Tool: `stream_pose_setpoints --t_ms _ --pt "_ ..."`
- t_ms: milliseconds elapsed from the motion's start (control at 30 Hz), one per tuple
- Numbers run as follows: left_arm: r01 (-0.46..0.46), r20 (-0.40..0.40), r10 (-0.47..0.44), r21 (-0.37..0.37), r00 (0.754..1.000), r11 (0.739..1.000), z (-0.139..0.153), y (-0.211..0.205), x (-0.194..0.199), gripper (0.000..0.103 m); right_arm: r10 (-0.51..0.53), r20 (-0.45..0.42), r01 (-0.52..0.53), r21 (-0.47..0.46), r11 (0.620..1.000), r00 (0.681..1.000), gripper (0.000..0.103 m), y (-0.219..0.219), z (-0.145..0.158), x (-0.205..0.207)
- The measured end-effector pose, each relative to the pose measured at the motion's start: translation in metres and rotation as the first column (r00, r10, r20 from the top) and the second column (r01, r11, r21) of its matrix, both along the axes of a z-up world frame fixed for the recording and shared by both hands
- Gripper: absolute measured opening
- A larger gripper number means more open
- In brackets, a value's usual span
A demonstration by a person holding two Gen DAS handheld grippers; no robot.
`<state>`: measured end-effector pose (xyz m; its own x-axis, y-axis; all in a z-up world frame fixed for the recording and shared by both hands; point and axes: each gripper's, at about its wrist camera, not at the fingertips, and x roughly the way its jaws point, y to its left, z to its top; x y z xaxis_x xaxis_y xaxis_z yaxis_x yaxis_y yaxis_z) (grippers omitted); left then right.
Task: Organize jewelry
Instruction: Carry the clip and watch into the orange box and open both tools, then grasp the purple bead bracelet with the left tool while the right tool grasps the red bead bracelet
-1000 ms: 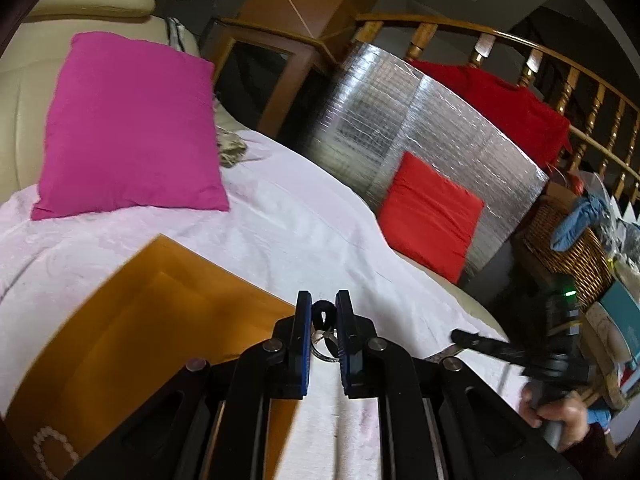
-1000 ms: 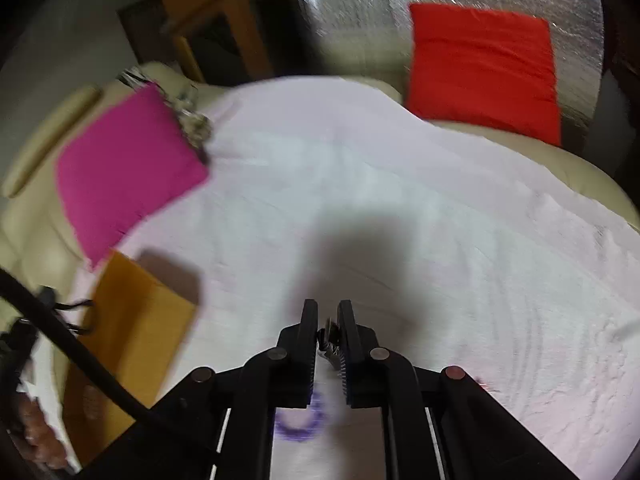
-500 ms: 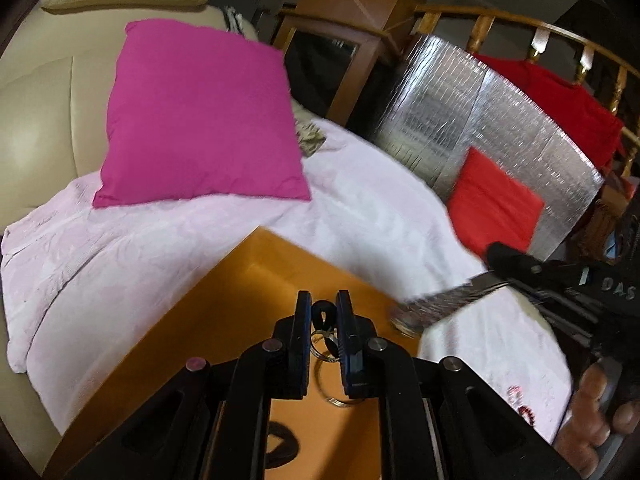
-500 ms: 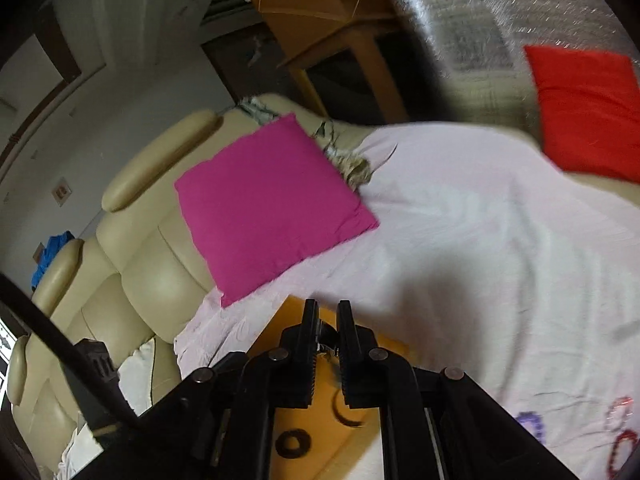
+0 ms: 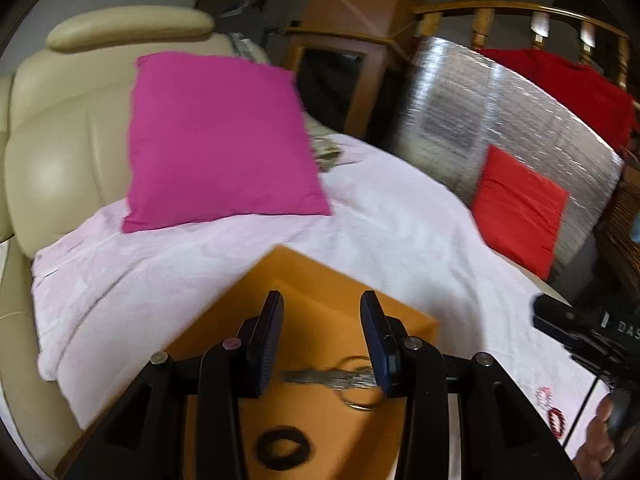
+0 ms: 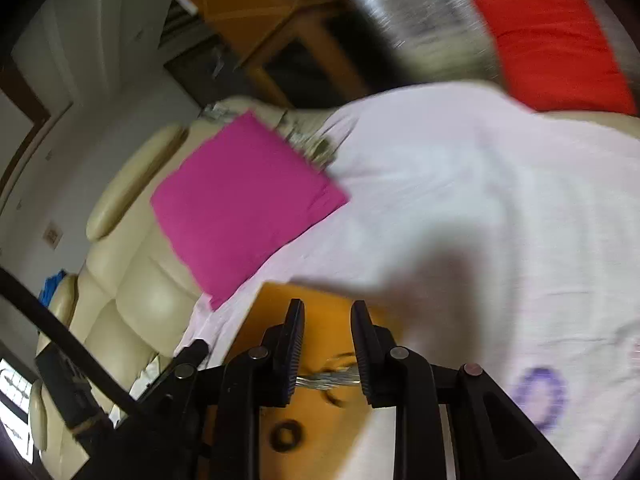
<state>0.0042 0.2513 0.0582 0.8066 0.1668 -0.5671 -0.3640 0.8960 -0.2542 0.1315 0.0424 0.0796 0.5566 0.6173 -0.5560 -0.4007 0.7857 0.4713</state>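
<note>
While both sets of jaws are opening over the orange tray [image 5: 320, 280], the left gripper [image 5: 322, 320] sits spread with nothing pinched, a black ring [image 5: 282, 446] below it and the silver chain [image 5: 332, 378] lying loose on the tray; the right gripper [image 6: 326, 326] is spread too, pads off it.

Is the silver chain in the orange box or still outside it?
In: the silver chain lies on the orange box floor, beside the black ring.

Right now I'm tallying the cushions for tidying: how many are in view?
2: a magenta cushion leaning on the cream sofa back, and a red cushion against the silver foil panel. Others may be hidden.
</note>
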Motion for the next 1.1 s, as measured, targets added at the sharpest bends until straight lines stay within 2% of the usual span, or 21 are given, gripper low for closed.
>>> stream_pose_setpoints --t_ms 100,200,300,433,500,667,800,900,933,1033,1100 --pt "0.066 0.015 -0.066 0.015 0.998 0.998 0.005 -0.028 0.005 0.041 -0.119 0.042 0.121 -0.052 0.991 0.992 0.027 -0.065 0.005 -0.015" --pt "0.149 0.024 -0.150 0.044 0.988 0.988 0.008 -0.067 0.010 0.041 -0.253 0.036 0.255 -0.098 0.962 0.967 0.027 -0.129 -0.002 -0.031" --pt "0.221 0.022 -0.223 0.075 0.974 0.972 0.010 -0.104 0.017 0.042 -0.372 -0.003 0.371 -0.072 0.926 0.928 0.027 -0.190 -0.020 -0.048" --pt "0.281 -0.006 -0.281 0.076 0.960 0.957 0.003 -0.140 0.026 0.042 -0.460 -0.076 0.459 -0.025 0.888 0.885 0.027 -0.240 -0.051 -0.059" --pt "0.303 -0.028 -0.302 0.056 0.953 0.951 -0.003 -0.151 0.032 0.042 -0.468 -0.114 0.462 -0.078 0.884 0.876 0.027 -0.253 -0.065 -0.055" --pt "0.356 -0.099 -0.352 0.016 0.931 0.935 -0.022 -0.173 0.052 0.042 -0.454 -0.124 0.439 -0.134 0.889 0.882 0.027 -0.265 -0.082 -0.043" --pt "0.409 -0.173 -0.410 -0.041 0.896 0.911 -0.041 -0.183 0.072 0.042 -0.418 -0.151 0.393 -0.173 0.903 0.896 0.027 -0.258 -0.094 -0.026" --pt "0.419 -0.220 -0.425 -0.078 0.878 0.905 -0.055 -0.185 0.083 0.042 -0.415 -0.148 0.377 -0.228 0.898 0.898 0.027 -0.250 -0.105 -0.024" --pt "0.430 -0.241 -0.441 -0.099 0.865 0.897 -0.061 -0.185 0.088 0.042 -0.419 -0.151 0.377 -0.243 0.894 0.895 0.027 -0.249 -0.109 -0.024" --pt "0.436 -0.272 -0.452 -0.120 0.850 0.892 -0.070 -0.185 0.094 0.042 -0.427 -0.110 0.381 -0.290 0.878 0.898 0.028 -0.239 -0.113 -0.022" --pt "0.454 -0.297 -0.470 -0.125 0.831 0.882 -0.077 -0.190 0.095 0.042 -0.422 -0.067 0.374 -0.354 0.857 0.904 0.024 -0.228 -0.113 -0.022"
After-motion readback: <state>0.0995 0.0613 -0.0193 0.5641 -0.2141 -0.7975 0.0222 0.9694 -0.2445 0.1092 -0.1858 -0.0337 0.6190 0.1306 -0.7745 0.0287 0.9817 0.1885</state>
